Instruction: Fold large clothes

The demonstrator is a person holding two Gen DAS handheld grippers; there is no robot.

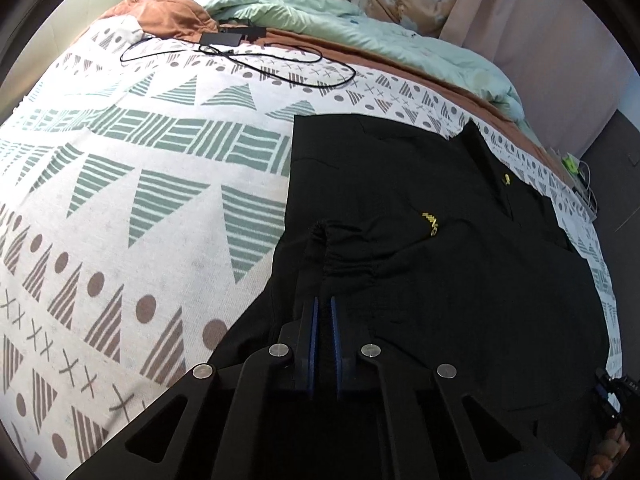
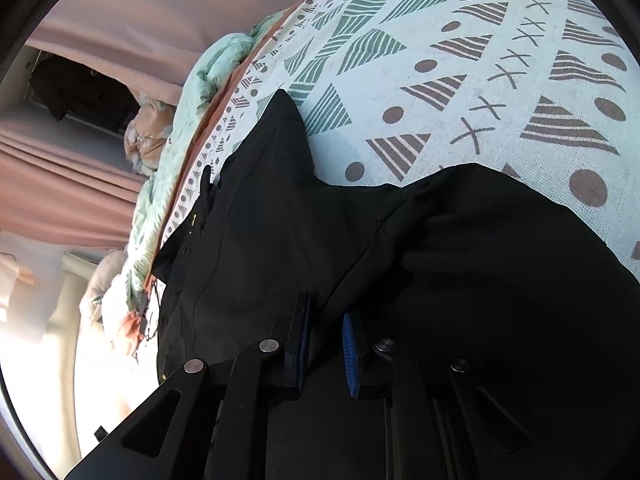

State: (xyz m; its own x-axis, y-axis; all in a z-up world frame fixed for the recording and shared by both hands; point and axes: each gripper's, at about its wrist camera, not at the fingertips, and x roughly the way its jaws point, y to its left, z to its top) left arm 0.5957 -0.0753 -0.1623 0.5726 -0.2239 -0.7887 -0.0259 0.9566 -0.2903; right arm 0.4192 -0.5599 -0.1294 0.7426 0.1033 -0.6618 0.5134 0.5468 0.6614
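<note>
1. Lying on the bed (image 1: 132, 184) is a big black shirt (image 1: 440, 240), spread over the right part of the patterned sheet.
2. The shirt has small yellow marks (image 1: 431, 222) on it.
3. The left claw (image 1: 323, 312) is pinched tight on a bunched-up fold at the near edge of the shirt.
4. The right claw (image 2: 326, 320) is down in the black shirt (image 2: 480, 280) too, with cloth between its blue pads, gripping it.
5. A black cable (image 1: 240, 60) and a small black box lie on the far side of the bed.
6. A pale green blanket (image 1: 360, 24) is heaped at the far end.
7. Pink curtains (image 1: 520, 20) hang behind the bed.
</note>
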